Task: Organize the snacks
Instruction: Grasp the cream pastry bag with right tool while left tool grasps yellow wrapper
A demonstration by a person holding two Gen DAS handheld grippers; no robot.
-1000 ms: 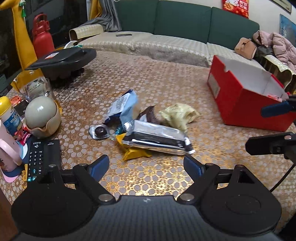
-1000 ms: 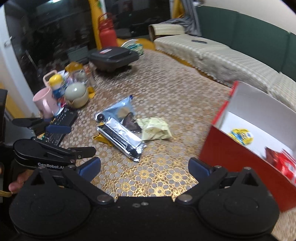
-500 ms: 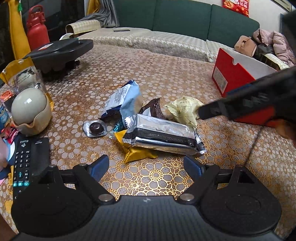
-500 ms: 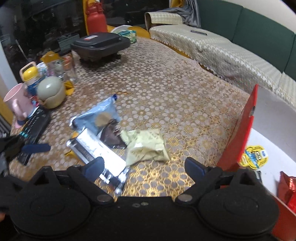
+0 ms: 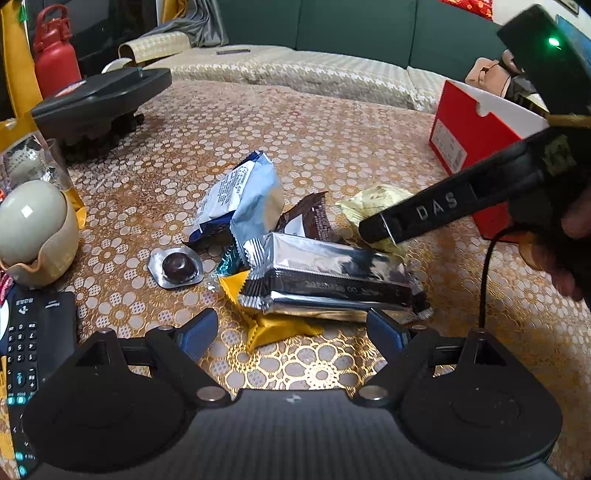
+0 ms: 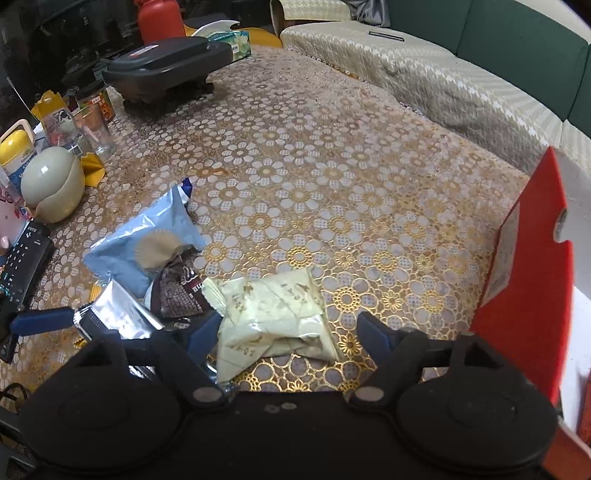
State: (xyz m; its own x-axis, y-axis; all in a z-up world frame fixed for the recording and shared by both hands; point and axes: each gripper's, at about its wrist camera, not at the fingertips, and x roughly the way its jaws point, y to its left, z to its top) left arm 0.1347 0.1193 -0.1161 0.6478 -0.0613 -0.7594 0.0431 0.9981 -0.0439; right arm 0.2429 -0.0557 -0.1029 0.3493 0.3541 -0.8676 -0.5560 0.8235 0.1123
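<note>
desk (image 6: 332,155): gold floral cloth, green sofa (image 5: 369,22) along far edge | red box (image 6: 524,266) at right edge (lid up) | left tongs (image 5: 291,332) wide | right tongs (image 6: 288,332) wide over cream packet (image 6: 273,314)

Right gripper over the pale yellow snack packet

The right gripper (image 6: 286,334) has its blue-tipped fingers (image 6: 371,336) spread wide, the pale yellow packet (image 6: 273,317) lying between them on the gold-flowered tablecloth (image 6: 332,166). Just left of that packet sit a brown wrapper (image 6: 181,291), a light blue bag (image 6: 147,243) and a silver packet (image 6: 118,314), overlapping one another. A red box (image 6: 524,295) stands at the right edge. Farther left are a remote control (image 6: 22,258), a round grey-green pot (image 6: 51,184) and a black appliance (image 6: 166,66).
</note>
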